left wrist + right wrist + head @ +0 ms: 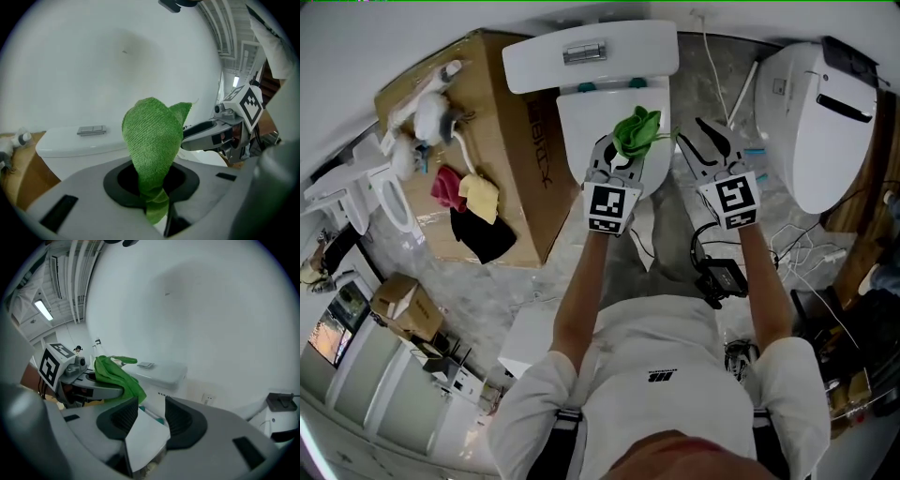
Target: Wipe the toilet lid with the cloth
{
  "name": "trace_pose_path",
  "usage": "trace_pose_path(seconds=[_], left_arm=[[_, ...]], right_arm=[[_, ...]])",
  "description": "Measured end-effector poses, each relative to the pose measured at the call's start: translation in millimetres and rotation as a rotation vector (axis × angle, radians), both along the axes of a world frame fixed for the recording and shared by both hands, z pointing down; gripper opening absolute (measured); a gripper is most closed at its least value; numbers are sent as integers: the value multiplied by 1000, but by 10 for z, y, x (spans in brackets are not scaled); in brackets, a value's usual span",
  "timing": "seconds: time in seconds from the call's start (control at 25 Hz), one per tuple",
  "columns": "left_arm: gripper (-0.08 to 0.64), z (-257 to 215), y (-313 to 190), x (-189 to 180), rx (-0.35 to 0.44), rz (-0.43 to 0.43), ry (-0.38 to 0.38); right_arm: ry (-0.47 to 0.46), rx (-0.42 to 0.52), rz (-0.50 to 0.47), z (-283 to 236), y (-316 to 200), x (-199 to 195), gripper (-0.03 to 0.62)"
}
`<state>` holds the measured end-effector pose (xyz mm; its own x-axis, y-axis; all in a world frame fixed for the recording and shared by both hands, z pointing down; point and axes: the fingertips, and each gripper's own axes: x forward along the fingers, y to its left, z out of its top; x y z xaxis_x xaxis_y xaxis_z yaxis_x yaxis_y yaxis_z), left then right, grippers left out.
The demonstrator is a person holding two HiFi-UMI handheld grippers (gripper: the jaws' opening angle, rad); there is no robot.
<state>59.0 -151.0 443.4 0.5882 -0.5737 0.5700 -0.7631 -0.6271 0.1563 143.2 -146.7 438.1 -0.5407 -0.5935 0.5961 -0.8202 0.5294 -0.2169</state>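
Two hand-held grippers are out over the white closed toilet lid in the head view. The left hand-held gripper has the bunched green cloth at its tips, above the lid's right half. The right hand-held gripper hangs just past the lid's right edge, over the marble floor. It's tight on the left, where a brown cardboard box sits hard against the bowl. There is more room on the right before the second white toilet, though black cables trail over the floor near the person.

Over to the left gripper view: the jaws are clamped on the cloth's lower end, and the rest stands up in a loose fold in front of the white cistern.

Right gripper view now: the jaws stand moderately apart with nothing between them, just white lid showing through the gap. The cloth is off to the left, draped over the other gripper's jaw.
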Motion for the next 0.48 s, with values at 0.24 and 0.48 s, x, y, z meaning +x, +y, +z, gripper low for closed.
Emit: trace_pose_path(seconds=[0.24,0.48], left_arm=[[84,547,-28,153,-32,37,-5],[84,1083,-43,205,-72,14,-13]], right_arm=[[12,-29,3,511,-38,56,193],[10,-44,10,978,-51,93,193]])
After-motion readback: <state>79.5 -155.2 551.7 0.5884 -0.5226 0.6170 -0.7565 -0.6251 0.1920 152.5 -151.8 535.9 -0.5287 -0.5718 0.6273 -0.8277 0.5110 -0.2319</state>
